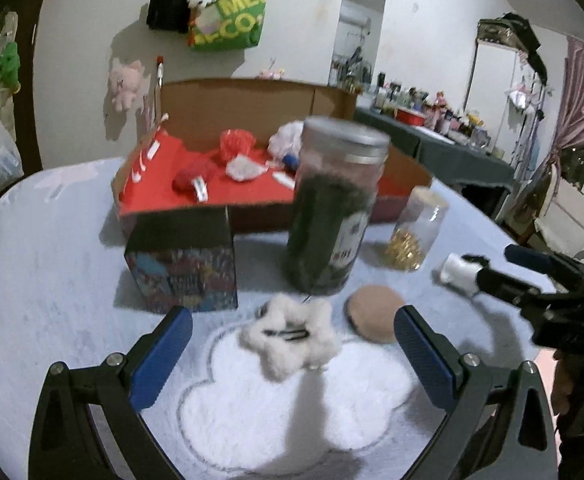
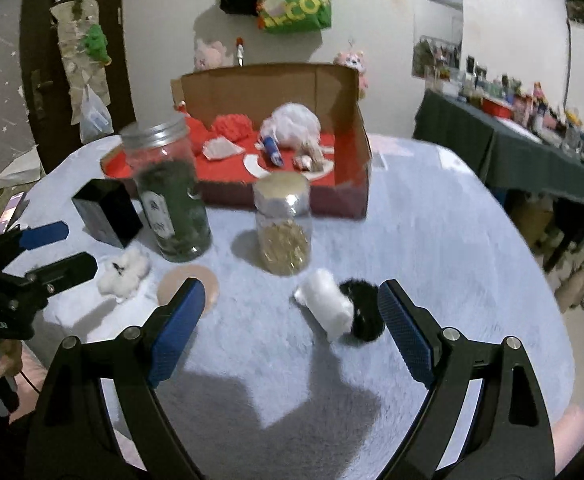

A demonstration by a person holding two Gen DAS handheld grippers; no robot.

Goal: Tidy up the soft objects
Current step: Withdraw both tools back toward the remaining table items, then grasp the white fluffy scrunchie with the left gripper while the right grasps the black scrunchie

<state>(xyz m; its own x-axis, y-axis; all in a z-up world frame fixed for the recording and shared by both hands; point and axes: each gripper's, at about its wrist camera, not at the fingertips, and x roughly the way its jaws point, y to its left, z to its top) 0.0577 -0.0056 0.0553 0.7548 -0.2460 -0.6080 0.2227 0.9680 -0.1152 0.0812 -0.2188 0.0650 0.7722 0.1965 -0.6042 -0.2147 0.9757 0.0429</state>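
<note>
left gripper (image 1: 292, 356) released over white fluffy flower (image 1: 290, 336); right gripper (image 2: 292, 320) released near black-white plush (image 2: 339, 310); pale blue table cover (image 2: 431, 240); cardboard box (image 2: 272, 80) upper centre; bare cover lower right.

A tall clear jar (image 2: 170, 196) with a metal lid, filled with dark green stuff, stands upright on the pale blue table cover (image 2: 431, 240). Just beside it a shorter jar (image 2: 283, 226) holds small gold pieces at its bottom. A dark box (image 1: 184, 260) with a colourful printed side stands on the jar's other side. On the white wall behind hangs a green shopping bag (image 1: 232, 16) beside a black bag (image 1: 168, 0). A dark-draped side table (image 2: 511, 152) carries many small bottles.
</note>
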